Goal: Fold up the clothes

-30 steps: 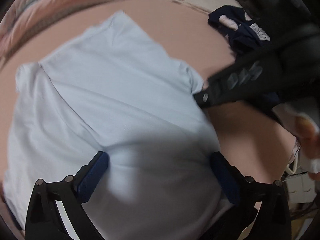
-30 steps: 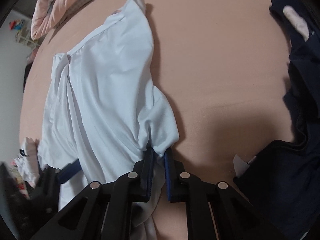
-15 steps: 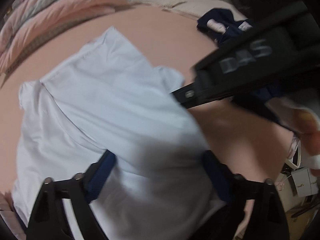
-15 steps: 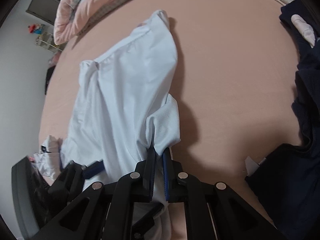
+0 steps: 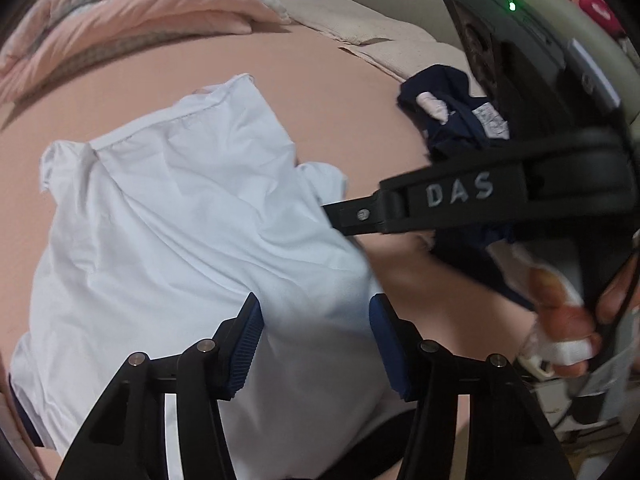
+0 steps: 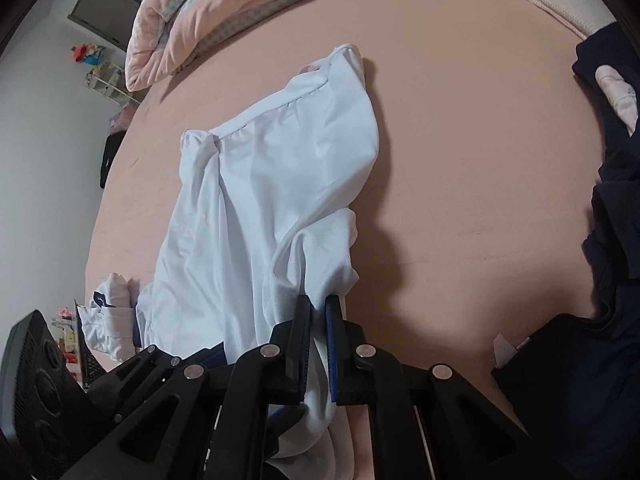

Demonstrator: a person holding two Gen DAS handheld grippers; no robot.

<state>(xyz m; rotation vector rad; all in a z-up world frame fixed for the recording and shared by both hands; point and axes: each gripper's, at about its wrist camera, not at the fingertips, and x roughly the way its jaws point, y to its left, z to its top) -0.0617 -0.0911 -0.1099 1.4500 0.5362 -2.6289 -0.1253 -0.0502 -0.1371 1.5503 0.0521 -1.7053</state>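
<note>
Pink bed (image 6: 460,160) | right tongs (image 6: 318,312) pinch white shirt (image 6: 256,200) | left tongs (image 5: 316,320) agape

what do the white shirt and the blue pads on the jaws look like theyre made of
White shirt: thin woven fabric, probably cotton or a blend, matte; it drapes in soft creases, with a stitched seam. Blue pads: likely rubber or soft plastic, matte, with fine ribbing across the face.

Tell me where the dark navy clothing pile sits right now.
In the right wrist view the dark navy clothing pile lies along the right edge of the pink bed sheet, apart from the white shirt at centre-left.
</note>
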